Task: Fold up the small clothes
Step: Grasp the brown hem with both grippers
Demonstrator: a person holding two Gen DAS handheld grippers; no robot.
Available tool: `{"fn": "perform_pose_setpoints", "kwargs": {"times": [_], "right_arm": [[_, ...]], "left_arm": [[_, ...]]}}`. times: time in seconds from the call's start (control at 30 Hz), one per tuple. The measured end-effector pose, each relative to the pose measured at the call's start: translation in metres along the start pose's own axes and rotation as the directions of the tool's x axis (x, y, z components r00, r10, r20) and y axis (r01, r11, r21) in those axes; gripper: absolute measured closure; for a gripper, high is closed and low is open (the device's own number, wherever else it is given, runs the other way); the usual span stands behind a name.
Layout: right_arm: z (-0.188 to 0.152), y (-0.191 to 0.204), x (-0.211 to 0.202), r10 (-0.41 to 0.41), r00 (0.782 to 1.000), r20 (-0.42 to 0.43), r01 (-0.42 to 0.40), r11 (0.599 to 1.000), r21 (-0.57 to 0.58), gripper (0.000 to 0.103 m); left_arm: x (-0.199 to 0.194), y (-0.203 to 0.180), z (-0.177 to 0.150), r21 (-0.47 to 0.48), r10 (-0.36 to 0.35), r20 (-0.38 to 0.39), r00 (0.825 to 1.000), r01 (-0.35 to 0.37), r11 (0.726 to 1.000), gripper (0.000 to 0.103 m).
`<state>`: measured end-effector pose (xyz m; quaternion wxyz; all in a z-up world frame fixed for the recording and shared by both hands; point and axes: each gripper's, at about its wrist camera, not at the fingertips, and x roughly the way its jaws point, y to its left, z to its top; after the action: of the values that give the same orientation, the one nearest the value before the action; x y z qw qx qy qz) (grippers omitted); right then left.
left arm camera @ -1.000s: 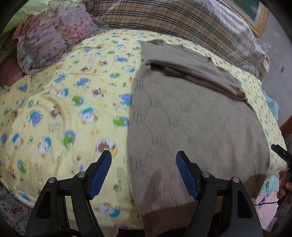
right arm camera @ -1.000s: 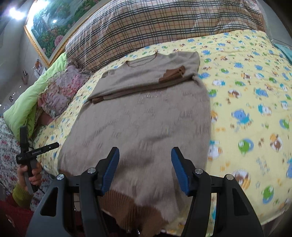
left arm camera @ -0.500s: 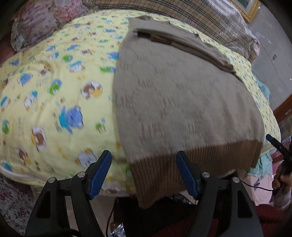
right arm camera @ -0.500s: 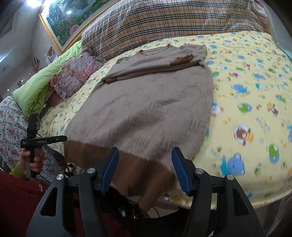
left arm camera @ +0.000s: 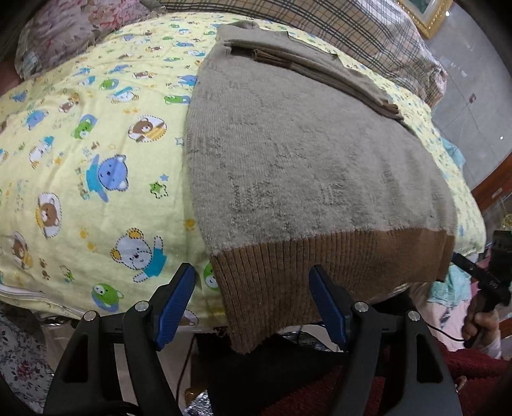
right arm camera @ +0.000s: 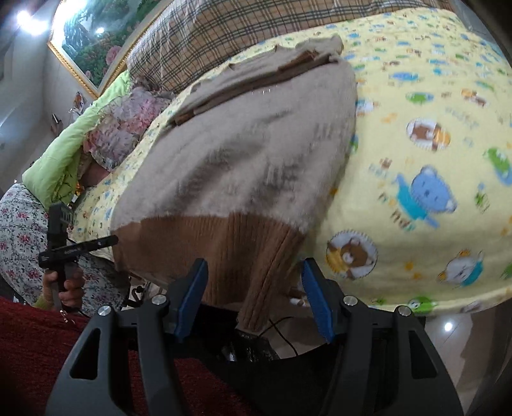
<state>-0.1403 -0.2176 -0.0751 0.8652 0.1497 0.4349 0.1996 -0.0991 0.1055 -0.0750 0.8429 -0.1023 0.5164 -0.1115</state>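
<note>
A beige knit sweater point(left arm camera: 304, 153) lies flat on the yellow cartoon-print bed sheet point(left arm camera: 96, 144), its sleeves folded across the chest at the far end. Its brown ribbed hem point(left arm camera: 320, 265) hangs over the near edge of the bed. My left gripper point(left arm camera: 252, 270) is open around the hem's left corner, and the blue pads do not press on it. In the right wrist view the same sweater point(right arm camera: 249, 150) shows its hem point(right arm camera: 224, 243) drooping between the open jaws of my right gripper point(right arm camera: 253, 263), also without contact.
A plaid pillow point(left arm camera: 368, 32) and a floral cushion point(left arm camera: 73, 28) lie at the head of the bed. A green quilt point(right arm camera: 64, 153) lies beside it, and a framed painting point(right arm camera: 86, 38) hangs on the wall. A hand point(right arm camera: 64, 284) holds the other gripper at the left. Red fabric point(right arm camera: 38, 345) lies below.
Both grippers have drawn back and sunk toward the bed's near edge. The brown hem has come into view and now hangs between each pair of jaws. Jaw widths look the same.
</note>
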Motion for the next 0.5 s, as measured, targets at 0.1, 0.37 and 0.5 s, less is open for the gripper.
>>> {"fn": "perform_pose_setpoints", "kwargs": {"times": [0.1,0.37,0.5], "right_arm": [[0.001,0.001,0.001,0.011,1.000,0.013,-0.011,1.000,0.002,0.041],[0.009,-0.002,0.012,0.086,0.996,0.025,-0.087,0.995,0.058,0.070],[0.010,-0.007,0.015,0.066,0.998,0.008,-0.066,0.996,0.061,0.093]], "left_arm": [[0.002,0.002,0.000,-0.027,-0.050,-0.003,0.999,0.050,0.998,0.028],[0.008,-0.005,0.007,-0.022,-0.088,0.017,0.996,0.088,0.996,0.085],[0.004,0.008,0.004,-0.034,-0.121,0.000,0.993,0.121,0.992,0.091]]}}
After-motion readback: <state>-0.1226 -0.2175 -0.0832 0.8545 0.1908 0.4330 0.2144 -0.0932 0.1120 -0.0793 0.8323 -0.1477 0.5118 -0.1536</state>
